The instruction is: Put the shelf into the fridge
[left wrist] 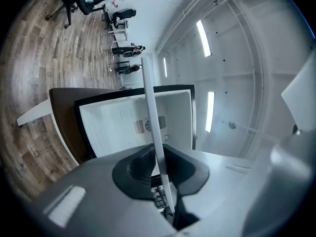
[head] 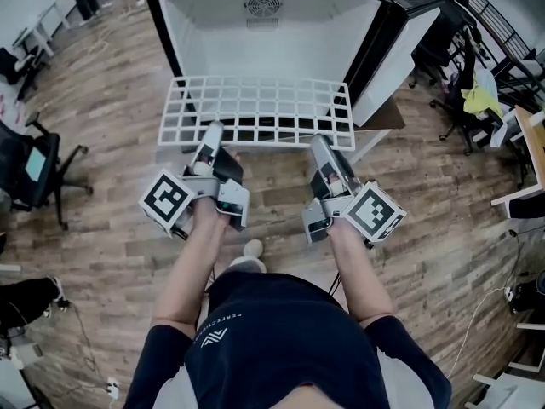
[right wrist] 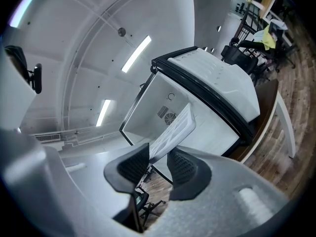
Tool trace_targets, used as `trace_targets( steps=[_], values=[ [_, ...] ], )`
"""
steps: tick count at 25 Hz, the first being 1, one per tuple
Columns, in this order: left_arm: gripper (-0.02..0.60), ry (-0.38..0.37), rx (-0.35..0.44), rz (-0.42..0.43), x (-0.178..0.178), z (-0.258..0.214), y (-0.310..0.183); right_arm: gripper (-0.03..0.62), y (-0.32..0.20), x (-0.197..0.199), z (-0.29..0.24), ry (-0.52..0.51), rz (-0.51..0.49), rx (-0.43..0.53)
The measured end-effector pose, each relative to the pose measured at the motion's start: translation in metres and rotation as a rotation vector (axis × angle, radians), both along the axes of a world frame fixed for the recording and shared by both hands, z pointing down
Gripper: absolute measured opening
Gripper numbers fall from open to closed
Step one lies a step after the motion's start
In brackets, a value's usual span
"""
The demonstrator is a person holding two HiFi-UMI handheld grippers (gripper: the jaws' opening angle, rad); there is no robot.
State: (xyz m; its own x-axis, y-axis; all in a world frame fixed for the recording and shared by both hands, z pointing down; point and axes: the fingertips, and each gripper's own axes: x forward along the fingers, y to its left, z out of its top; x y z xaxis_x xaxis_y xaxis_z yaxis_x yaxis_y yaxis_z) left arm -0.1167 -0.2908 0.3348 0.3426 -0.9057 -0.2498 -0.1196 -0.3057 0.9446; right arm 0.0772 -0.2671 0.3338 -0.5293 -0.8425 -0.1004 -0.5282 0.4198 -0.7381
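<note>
A white wire grid shelf [head: 255, 109] hangs level in front of the open fridge [head: 272, 32], whose white inside is bare with a fan grille at the back. My left gripper [head: 207, 141] is shut on the shelf's near edge at the left, and my right gripper [head: 319, 146] is shut on that edge at the right. In the left gripper view the shelf [left wrist: 150, 98] shows edge-on as a thin white bar, pinched between the black pads [left wrist: 140, 167]. From the right gripper view the shelf [right wrist: 174, 130] slants up toward the fridge [right wrist: 197, 107] from between the pads [right wrist: 181, 166].
The fridge door [head: 400, 49] stands open at the right. A brown table [head: 383, 118] carries the fridge above the wood floor. Office chairs stand at the left [head: 34, 169] and the right [head: 464, 100]. A desk [head: 532, 143] is at the far right.
</note>
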Motion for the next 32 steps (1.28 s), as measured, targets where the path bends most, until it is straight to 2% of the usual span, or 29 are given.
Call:
trace_targets(
  steps=[15, 32],
  values=[
    [0.051, 0.024, -0.001, 0.055, 0.014, -0.027, -0.035, 0.115, -0.032, 0.013, -0.029, -0.010, 0.048, 0.056],
    [0.052, 0.029, -0.013, 0.075, 0.018, -0.040, -0.054, 0.120, -0.061, 0.017, -0.046, -0.033, 0.027, 0.084]
  ],
)
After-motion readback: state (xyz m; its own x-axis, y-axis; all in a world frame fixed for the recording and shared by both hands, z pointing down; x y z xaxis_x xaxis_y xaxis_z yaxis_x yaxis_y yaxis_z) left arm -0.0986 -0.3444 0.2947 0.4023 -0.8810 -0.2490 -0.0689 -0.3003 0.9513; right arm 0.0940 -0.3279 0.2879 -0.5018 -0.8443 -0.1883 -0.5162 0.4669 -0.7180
